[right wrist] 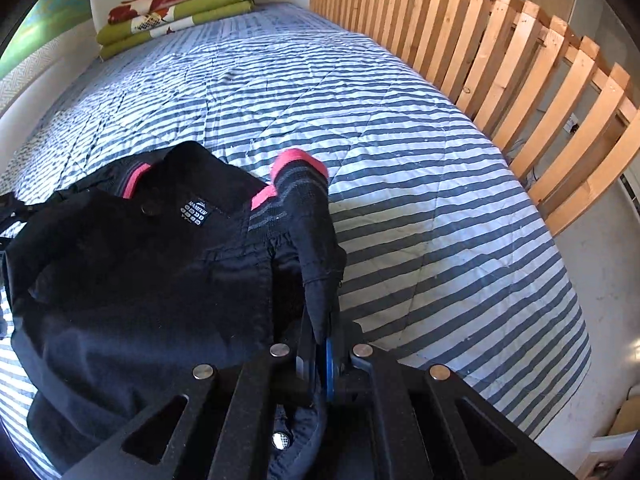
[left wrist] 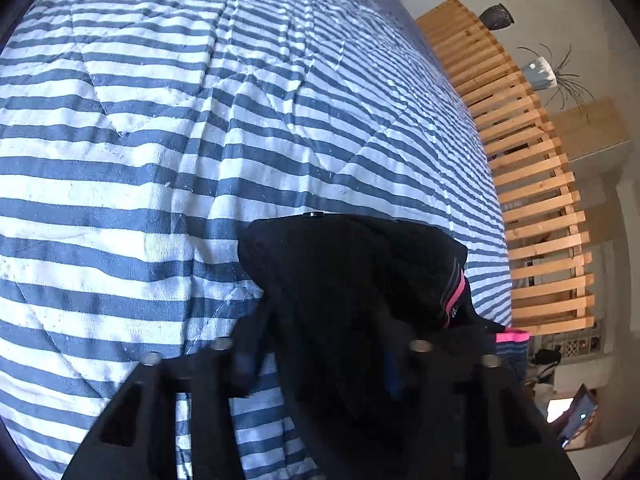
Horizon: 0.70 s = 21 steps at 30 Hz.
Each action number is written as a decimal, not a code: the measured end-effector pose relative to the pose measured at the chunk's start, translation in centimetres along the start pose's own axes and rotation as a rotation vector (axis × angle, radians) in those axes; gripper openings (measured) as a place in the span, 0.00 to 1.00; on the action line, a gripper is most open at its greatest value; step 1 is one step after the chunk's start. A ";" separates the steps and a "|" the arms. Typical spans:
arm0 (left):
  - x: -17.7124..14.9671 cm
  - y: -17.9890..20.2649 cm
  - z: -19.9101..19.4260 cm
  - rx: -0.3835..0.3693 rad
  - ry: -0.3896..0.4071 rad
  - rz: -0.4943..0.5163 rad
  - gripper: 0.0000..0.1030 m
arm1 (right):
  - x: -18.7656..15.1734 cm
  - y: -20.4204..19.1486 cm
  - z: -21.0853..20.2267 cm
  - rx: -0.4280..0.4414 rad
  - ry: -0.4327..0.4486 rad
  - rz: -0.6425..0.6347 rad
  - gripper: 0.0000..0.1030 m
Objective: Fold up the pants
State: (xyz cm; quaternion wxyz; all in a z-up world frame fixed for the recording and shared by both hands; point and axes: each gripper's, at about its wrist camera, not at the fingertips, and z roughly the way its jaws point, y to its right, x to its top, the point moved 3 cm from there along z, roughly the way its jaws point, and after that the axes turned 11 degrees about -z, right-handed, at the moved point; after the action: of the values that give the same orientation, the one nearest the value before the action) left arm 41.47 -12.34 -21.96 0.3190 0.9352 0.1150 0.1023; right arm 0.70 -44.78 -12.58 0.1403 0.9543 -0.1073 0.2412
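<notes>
- A small black woven label [right wrist: 192, 212] is showing on the pants [right wrist: 132, 280]; white lettering and rows of small white symbols are printed on it, upside down from the right wrist view and too small to read with certainty.
- The pants are lying bunched on the bed's striped quilt [right wrist: 400, 168], black with a slightly glossy, smooth shell fabric, pink trim at the waistband and a ribbed grey-and-black knit band edged in pink.
- A round dark snap button [right wrist: 150, 209] is sitting just beside the label.
- The right claw [right wrist: 320, 356] is pinching a fold of the black fabric between its blue-lined fingers, pressed together on the cloth, with the knit band rising upright above it.
- The left claw [left wrist: 320, 344] is lying largely buried under the pants [left wrist: 352, 280]; black cloth is draping over and between its fingers, so whether it is gripping cannot be told.
- The quilt [left wrist: 160, 140] is showing blue and white stripes, a diamond-stitched pattern and a soft, slightly pilled cotton surface.
- A pale wooden slatted frame [right wrist: 500, 64] is running along the bed's far side.
- Folded blankets [right wrist: 176, 8] in green, red and white are stacked at the head of the bed.
- A speckled dark vase [left wrist: 496, 16] and a potted plant [left wrist: 544, 72] are standing beyond the slats.
</notes>
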 end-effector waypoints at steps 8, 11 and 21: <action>-4.0 0.8 -7.3 -0.141 0.046 0.060 0.05 | 1.1 -1.7 -3.4 0.037 0.064 -0.018 0.02; -6.7 0.1 -13.2 -0.155 0.119 0.104 0.04 | 1.5 -3.2 -6.1 0.094 0.110 -0.052 0.03; -16.2 -11.2 -35.6 -0.160 0.400 -0.069 0.06 | 4.2 -14.0 -14.9 0.373 0.260 -0.254 0.02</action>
State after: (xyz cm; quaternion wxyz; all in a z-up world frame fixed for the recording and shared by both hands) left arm 14.95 12.12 -3.26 0.3665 0.8634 0.1993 0.2837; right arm 1.67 -27.42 -0.97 0.0039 0.9304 0.0788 0.3579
